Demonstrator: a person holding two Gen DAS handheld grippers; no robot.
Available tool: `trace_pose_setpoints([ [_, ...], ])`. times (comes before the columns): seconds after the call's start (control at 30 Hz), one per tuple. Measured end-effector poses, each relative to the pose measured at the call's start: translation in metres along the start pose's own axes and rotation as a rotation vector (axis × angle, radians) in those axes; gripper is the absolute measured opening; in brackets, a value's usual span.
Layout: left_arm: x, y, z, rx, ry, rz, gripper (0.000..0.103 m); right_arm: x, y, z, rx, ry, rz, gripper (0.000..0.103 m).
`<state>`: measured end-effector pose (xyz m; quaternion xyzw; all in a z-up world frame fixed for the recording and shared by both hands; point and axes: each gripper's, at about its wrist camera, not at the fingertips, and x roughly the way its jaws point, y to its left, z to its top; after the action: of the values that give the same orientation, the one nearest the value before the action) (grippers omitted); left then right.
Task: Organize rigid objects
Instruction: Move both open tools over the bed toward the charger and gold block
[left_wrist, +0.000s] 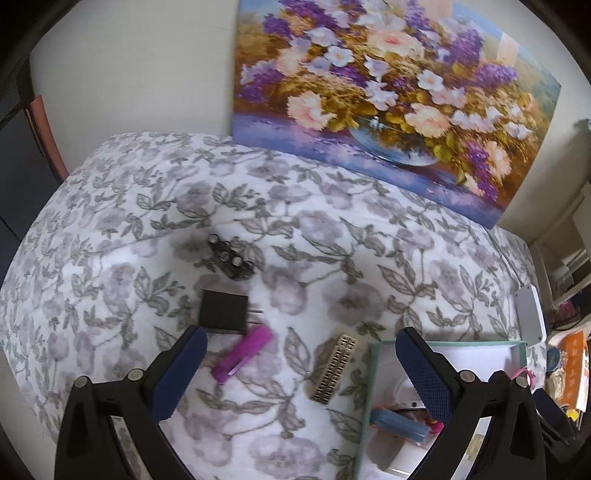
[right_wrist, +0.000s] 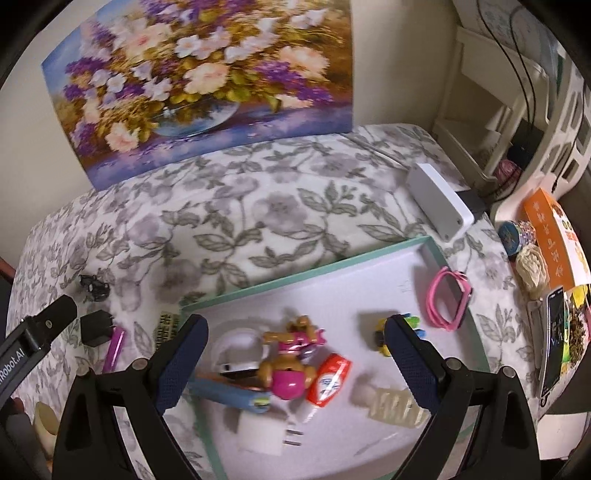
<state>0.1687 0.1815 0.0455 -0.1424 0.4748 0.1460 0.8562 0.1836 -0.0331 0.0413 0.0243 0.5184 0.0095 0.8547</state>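
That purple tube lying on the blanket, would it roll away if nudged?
The purple tube looks round, so it might roll sideways, though the soft blanket probably slows it. It seems small, rigid and light, likely easy to pinch.

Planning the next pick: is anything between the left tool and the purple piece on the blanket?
Nothing visible. The left tool is open with the purple piece between its fingers; the black plug lies just beyond, touching it.

Pink clip (left_wrist: 242, 355), perhaps, between spread jaws
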Motion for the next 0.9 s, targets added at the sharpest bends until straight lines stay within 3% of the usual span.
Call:
trace_pose_setpoints([
  [0.63,-0.008,0.149,0.027,-0.195,-0.014,0.080,0.103,0.018,0.131,-0.024,-0.167,0.070,0.109,0.096],
  [0.9,0.000,0.191,0.029,-0.247,-0.002,0.101,0.103,0.039,0.148,-0.031,-0.157,0.114,0.105,0.096],
])
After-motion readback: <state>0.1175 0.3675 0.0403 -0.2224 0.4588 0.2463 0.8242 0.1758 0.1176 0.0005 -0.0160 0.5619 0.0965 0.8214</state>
